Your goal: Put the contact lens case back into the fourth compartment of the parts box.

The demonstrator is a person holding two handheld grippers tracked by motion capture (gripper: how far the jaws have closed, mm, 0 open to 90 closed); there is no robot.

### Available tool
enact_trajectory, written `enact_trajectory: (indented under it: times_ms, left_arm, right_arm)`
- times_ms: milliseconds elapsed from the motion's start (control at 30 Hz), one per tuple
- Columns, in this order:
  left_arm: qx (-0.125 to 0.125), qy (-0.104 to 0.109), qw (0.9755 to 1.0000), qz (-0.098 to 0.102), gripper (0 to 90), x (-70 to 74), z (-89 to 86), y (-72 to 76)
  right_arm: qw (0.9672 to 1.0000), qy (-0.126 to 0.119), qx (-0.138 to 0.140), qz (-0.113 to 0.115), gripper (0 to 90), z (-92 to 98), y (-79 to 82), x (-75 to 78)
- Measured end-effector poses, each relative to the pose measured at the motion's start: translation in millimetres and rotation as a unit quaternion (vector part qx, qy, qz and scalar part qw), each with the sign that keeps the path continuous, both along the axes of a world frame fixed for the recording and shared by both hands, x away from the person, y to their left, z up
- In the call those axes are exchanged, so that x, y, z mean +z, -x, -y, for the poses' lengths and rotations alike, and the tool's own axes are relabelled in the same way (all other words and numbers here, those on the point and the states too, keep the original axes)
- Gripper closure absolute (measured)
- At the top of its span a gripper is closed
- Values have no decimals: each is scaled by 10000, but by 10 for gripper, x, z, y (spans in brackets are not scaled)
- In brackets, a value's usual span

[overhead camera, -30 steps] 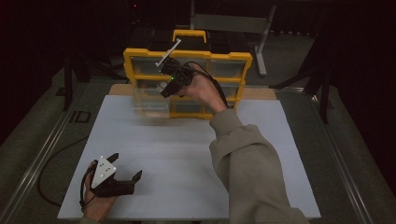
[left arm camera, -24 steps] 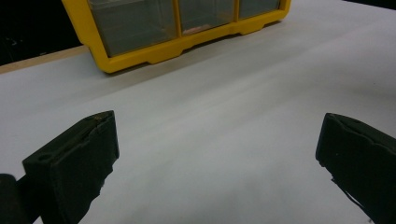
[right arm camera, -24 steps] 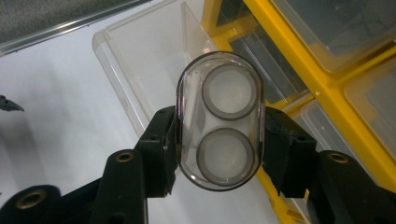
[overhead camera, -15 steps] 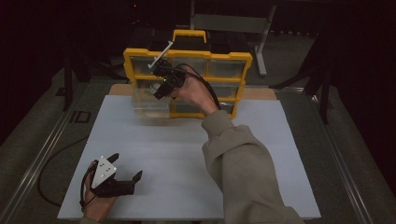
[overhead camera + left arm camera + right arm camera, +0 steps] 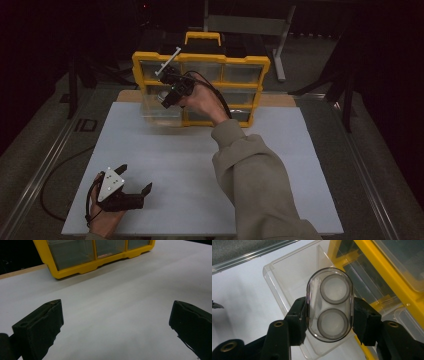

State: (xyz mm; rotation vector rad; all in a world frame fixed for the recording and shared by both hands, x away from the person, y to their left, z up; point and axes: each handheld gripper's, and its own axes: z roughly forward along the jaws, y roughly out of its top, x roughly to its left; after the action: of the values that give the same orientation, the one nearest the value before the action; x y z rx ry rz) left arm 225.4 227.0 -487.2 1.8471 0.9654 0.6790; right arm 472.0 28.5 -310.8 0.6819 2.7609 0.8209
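A yellow organiser (image 5: 200, 58) with clear drawers stands at the table's far edge. One clear drawer (image 5: 160, 115) is pulled out at its lower left and looks bare inside (image 5: 287, 272). My right gripper (image 5: 167, 97) hangs just above that drawer, shut on a clear oval case (image 5: 329, 302) with two round grey-rimmed wells. The case is gripped across its narrow sides and held over the drawer's opening. My left gripper (image 5: 135, 178) rests open near the front left of the white table top, with nothing between its jaws (image 5: 116, 315).
The organiser's yellow frame (image 5: 82, 267) lies ahead of the left gripper across bare white table (image 5: 165, 160). A cable (image 5: 55, 175) trails off the table's left side. A metal rail (image 5: 40, 170) runs along the left edge. A sleeve (image 5: 255, 175) crosses the middle.
The right gripper has carried the clear case to the left along the organiser's front, to a spot above the pulled-out drawer. The left gripper has stayed put.
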Motion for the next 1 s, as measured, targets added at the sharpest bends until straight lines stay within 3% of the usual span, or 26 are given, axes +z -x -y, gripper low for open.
enact_trajectory:
  times_ms: [100, 167, 267, 733, 1000]
  left_arm:
    - [-1, -10, 10000, 1, 1, 0, 3, 2]
    - [13, -8, 10000, -6, 1, 0, 0, 2]
    - [20, 13, 10000, 4, 1, 1, -2, 4]
    - [64, -15, 10000, 18, 1, 2, 11, 2]
    - [127, 19, 9999, 35, 0, 4, 7, -6]
  right_arm:
    - [9999, -95, -38, -24, 447, 9, -16, -11]
    - [9996, -187, -78, -187, 296, 12, -10, -23]
    - [9998, -157, -154, 7, 193, 49, 4, -34]
    - [9985, -289, -416, 203, 133, 676, 160, -11]
    - [9953, -438, -772, 400, 107, 1088, 295, -70]
